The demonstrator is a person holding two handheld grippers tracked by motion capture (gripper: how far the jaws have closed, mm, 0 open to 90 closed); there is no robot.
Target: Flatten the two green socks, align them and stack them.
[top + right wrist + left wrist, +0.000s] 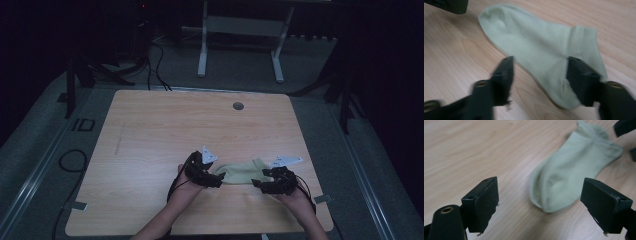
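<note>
One sock, two grippers, one table

We count a single pale green sock [241,172] on one wooden table [165,130]. We hold two grippers: the left gripper [218,181] at its toe end and the right gripper [256,186] at its cuff end, each with two black jaws and one grey three-cornered plate. The tabletop has one round hole [238,106].

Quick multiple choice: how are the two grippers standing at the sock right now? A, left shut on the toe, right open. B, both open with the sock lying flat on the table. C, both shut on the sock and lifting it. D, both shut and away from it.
B: both the left gripper and the right gripper have jaws spread, and the sock lies flat on the table.
</note>
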